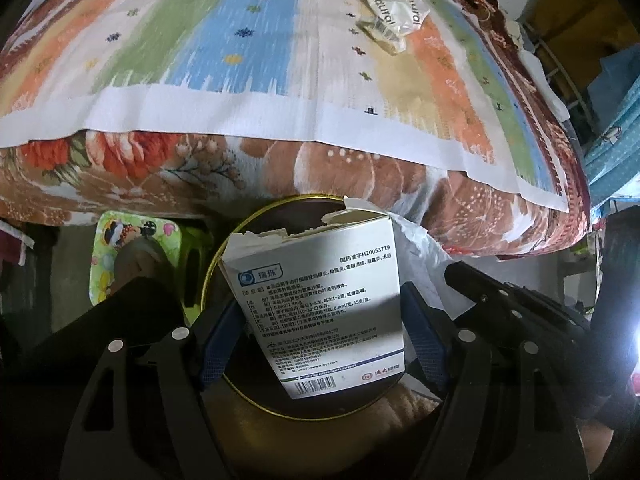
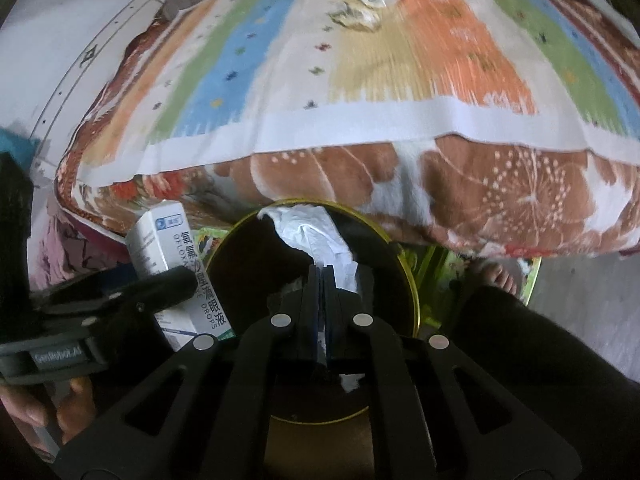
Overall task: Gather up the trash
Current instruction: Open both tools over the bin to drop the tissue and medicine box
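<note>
Both my grippers hang over the tin (image 2: 404, 280): left gripper (image 1: 320, 320) clamps the box (image 1: 320, 300), right gripper (image 2: 322, 280) pinches white paper (image 2: 316, 240). Wrappers (image 1: 394, 12) lie near the bed's (image 1: 280, 160) far edge.

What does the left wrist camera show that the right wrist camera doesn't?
Only the left wrist view shows the medicine box's back panel with its barcode, gripped between the left tongs. Only the right wrist view shows the right tongs shut on a white crumpled wrapper, the box's eye-drops label, and bare toes. Both show the gold-rimmed round bin below, the striped cloth on the bed, and more crumpled trash lying on it.
</note>
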Demonstrator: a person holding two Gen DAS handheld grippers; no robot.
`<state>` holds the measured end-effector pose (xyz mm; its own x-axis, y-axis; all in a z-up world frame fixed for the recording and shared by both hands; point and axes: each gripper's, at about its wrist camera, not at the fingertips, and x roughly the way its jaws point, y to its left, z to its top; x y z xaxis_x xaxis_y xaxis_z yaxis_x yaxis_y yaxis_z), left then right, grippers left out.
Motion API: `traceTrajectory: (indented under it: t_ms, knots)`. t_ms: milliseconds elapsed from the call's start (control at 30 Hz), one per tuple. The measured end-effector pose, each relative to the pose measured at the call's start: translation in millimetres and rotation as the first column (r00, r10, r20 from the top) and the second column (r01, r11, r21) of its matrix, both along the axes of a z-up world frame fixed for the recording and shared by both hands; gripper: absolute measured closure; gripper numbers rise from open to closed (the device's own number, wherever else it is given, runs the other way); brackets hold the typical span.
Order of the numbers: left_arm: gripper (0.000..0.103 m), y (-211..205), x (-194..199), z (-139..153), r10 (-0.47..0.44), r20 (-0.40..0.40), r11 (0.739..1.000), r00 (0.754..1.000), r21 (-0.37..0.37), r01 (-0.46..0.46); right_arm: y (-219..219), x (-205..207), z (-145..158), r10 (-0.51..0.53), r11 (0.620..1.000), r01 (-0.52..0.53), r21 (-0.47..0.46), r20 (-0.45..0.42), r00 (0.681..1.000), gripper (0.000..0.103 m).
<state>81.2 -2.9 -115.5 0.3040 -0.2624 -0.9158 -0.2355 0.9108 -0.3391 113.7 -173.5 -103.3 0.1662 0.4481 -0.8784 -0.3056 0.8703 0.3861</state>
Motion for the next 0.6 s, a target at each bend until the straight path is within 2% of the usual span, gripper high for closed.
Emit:
traceTrajectory:
  t_ms: [67, 100, 167, 333, 500, 600]
  knots:
    - [0.021, 2, 1, -3, 0.01, -0.013, 0.999, 1.0, -0.034, -0.011, -3, 1, -2, -0.015, 1.0, 0.016, 0.024, -0.029, 0.999, 0.094]
    - [0.019, 3, 1, -3, 0.019, -0.012, 0.999, 1.0, -0.042, -0.019, -4, 0, -1, -0.017, 0.999, 0.018, 0.028, -0.026, 1.0, 0.083]
    - [0.015, 8, 0, -1, 0.044, -0.001, 0.998, 0.999, -0.045, -0.044, -3, -1, 3, -0.018, 1.0, 0.018, 0.02, -0.002, 1.0, 0.069]
    - [0.014, 16, -2, 9, 0.083, 0.028, 0.995, 0.996, -0.052, -0.081, -5, 0, 7, -0.025, 1.0, 0.025, 0.011, 0.015, 1.0, 0.069]
    - [0.014, 27, 1, 24, 0.103, 0.077, 0.991, 0.992, -0.09, -0.096, -12, 1, 26, -0.052, 0.998, 0.049, 0.036, 0.081, 0.995, 0.066]
    - [0.012, 29, 3, 32, 0.104, 0.117, 0.994, 0.988, -0.041, -0.1, -15, 4, 34, -0.059, 0.997, 0.054, 0.052, 0.103, 0.993, 0.062]
